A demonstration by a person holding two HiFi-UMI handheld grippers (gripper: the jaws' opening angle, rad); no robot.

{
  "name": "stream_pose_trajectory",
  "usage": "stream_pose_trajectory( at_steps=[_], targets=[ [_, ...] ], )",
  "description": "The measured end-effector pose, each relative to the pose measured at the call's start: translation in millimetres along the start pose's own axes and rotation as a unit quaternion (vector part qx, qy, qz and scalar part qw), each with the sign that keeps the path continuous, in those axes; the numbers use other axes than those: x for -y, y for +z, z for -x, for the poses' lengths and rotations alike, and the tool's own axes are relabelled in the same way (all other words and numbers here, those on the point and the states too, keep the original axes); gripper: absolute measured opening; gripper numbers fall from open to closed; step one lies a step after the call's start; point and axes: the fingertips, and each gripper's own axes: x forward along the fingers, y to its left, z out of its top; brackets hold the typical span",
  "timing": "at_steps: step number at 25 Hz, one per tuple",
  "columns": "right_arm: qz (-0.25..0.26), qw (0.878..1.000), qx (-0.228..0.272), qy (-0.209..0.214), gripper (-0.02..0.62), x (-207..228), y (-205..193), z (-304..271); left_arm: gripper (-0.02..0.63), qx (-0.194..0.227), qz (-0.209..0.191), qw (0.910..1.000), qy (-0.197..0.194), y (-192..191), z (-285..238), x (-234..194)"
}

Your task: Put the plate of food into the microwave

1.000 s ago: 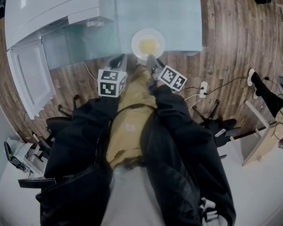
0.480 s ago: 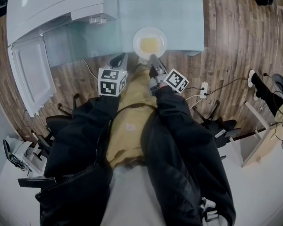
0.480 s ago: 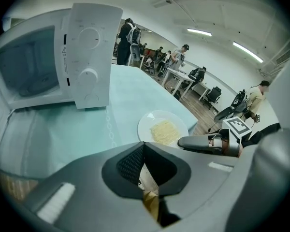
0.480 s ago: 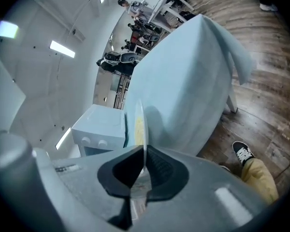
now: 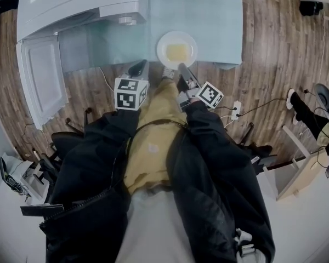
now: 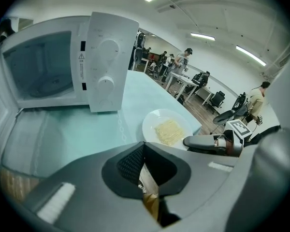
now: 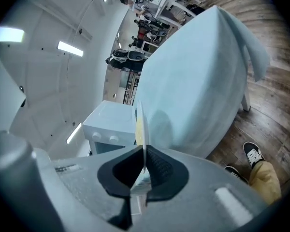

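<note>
A white plate (image 5: 176, 49) with yellow noodles lies near the front edge of the pale glass table (image 5: 208, 15). My right gripper (image 5: 181, 68) is shut on the plate's near rim; its jaws have just been closing. In the right gripper view the plate (image 7: 140, 122) runs edge-on between the pads of the right gripper (image 7: 144, 170). My left gripper (image 5: 137, 69) hovers left of the plate, shut on nothing. From the left gripper view (image 6: 144, 163) I see the plate (image 6: 166, 128) and the right gripper (image 6: 195, 141) at its rim. The white microwave (image 5: 82, 4) stands at the back left, its door (image 5: 41, 81) swung open.
The microwave's cavity (image 6: 38, 71) and control panel (image 6: 104, 62) face the left gripper. Wooden floor (image 5: 274, 43) surrounds the table. Office chairs (image 5: 71, 141) stand by my legs, and a power strip (image 5: 236, 104) with cables lies at the right. People stand far back (image 6: 186, 57).
The right gripper has slid forward onto the plate's near rim and closed on it. The left gripper has barely moved. The whole head view has shifted slightly.
</note>
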Motion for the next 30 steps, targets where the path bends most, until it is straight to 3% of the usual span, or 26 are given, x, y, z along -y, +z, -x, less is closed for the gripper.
stream_pose_trajectory(
  at_steps=[15, 30],
  targets=[
    [0.023, 0.994, -0.103, 0.041, 0.010, -56.6, -71.4, -52.2, -0.005, 0.044, 0.062, 0.9963, 0.041, 1.4, 39.7, -66.2],
    [0.045, 0.980, -0.182, 0.068, 0.011, -102.8, -145.4, -121.4, -0.005, 0.078, 0.139, 0.9821, 0.100, -26.8, 92.7, -152.5]
  ],
)
